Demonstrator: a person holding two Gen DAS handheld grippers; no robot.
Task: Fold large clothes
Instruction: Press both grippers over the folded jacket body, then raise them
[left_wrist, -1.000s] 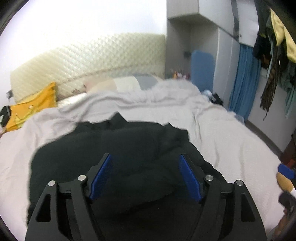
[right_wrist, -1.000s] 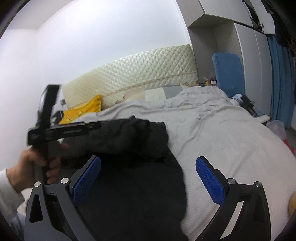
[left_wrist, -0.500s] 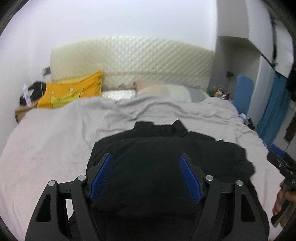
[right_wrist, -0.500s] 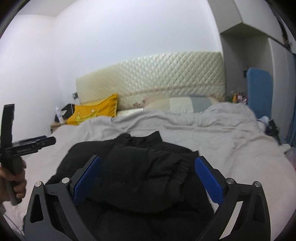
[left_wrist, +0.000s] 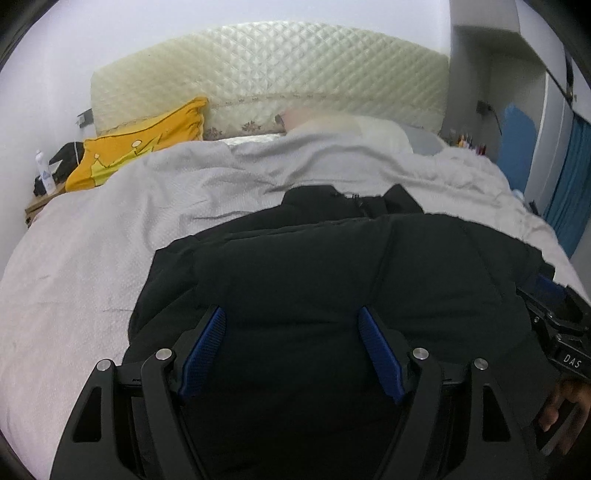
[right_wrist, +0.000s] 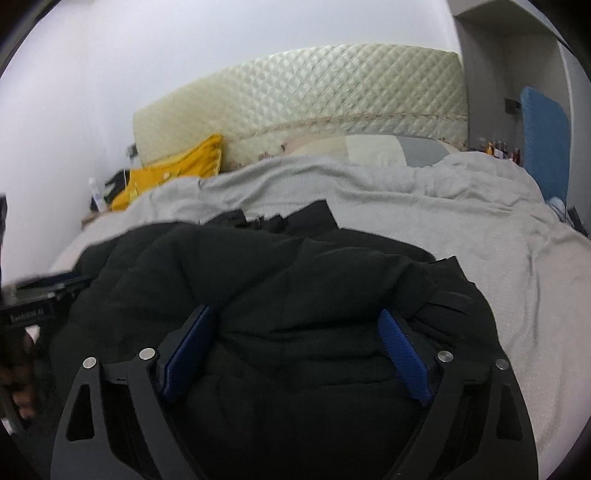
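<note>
A large black padded jacket (left_wrist: 332, 269) lies on the grey bed cover, sleeves folded over its body, collar toward the headboard. It also shows in the right wrist view (right_wrist: 280, 288). My left gripper (left_wrist: 291, 350) is open, its blue pads (left_wrist: 203, 350) low over the jacket's near part, holding nothing. My right gripper (right_wrist: 295, 350) is open over the jacket's rumpled near part, empty. The right gripper appears at the right edge of the left wrist view (left_wrist: 554, 325); the left one at the left edge of the right wrist view (right_wrist: 33, 306).
The grey bed cover (left_wrist: 110, 229) spreads around the jacket. A yellow cushion (left_wrist: 140, 147), pillows (right_wrist: 369, 147) and a quilted headboard (left_wrist: 266, 77) are at the far end. A nightstand with a bottle (left_wrist: 42, 173) stands far left. A blue chair (right_wrist: 543, 136) and wardrobe are right.
Both grippers have swung to face the headboard and come down close over the jacket. The jacket now fills the space between both pairs of fingers. Both grippers stay open.
</note>
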